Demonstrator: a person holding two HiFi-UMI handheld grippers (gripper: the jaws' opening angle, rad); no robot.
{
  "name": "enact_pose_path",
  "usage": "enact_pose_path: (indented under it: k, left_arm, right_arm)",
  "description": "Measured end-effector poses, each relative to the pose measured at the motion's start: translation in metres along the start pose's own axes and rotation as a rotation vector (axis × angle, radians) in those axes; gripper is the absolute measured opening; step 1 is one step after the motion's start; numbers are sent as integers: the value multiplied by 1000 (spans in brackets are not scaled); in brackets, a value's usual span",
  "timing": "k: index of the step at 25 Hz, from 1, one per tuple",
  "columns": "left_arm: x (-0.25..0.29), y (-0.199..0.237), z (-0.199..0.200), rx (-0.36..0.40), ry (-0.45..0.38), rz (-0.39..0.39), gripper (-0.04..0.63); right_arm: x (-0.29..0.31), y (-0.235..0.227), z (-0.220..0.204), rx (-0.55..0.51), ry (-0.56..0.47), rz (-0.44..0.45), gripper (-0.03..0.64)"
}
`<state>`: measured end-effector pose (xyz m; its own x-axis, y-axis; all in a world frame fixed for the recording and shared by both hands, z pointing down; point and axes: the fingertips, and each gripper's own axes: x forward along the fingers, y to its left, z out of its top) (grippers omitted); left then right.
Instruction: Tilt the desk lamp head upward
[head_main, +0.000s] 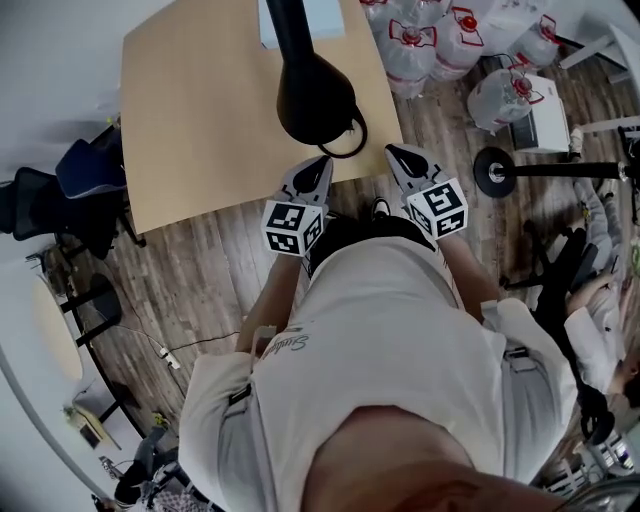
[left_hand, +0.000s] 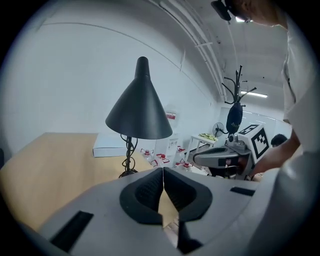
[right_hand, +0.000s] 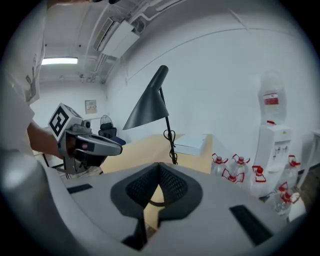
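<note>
A black desk lamp stands on the light wooden table (head_main: 200, 110). Its cone head (head_main: 315, 95) points downward, seen from the side in the left gripper view (left_hand: 140, 107) and the right gripper view (right_hand: 147, 102). A cord winds round its thin stem (left_hand: 129, 155). My left gripper (head_main: 323, 160) (left_hand: 163, 172) is shut and empty, just short of the table's near edge, below the head. To its right, my right gripper (head_main: 393, 150) (right_hand: 159, 167) is also shut on nothing. Neither touches the lamp.
A white box (head_main: 325, 15) lies at the table's far side behind the lamp. Several water bottles (head_main: 440, 40) stand on the floor to the right, with a black floor stand (head_main: 495, 172) nearer. Dark chairs (head_main: 60, 195) are at the left.
</note>
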<state>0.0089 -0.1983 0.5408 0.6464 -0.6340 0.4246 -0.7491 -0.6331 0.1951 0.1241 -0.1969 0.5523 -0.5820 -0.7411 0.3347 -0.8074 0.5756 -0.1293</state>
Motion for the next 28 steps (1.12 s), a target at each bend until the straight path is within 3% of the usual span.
enact_pose_path:
  k: [3, 8, 20, 28]
  left_arm:
    - [2, 4, 1, -13, -21, 41, 15]
    - [18, 15, 2, -62, -57, 81, 15]
    - [18, 22, 5, -50, -77, 157, 15]
    - [20, 29, 13, -62, -86, 185, 15]
  right_arm:
    - [15, 0, -10, -115, 39, 28, -5]
    - [52, -8, -59, -299, 229, 73, -5]
    - [123, -17, -148, -252, 515, 195, -5]
    - [132, -21, -160, -309, 568, 236, -5]
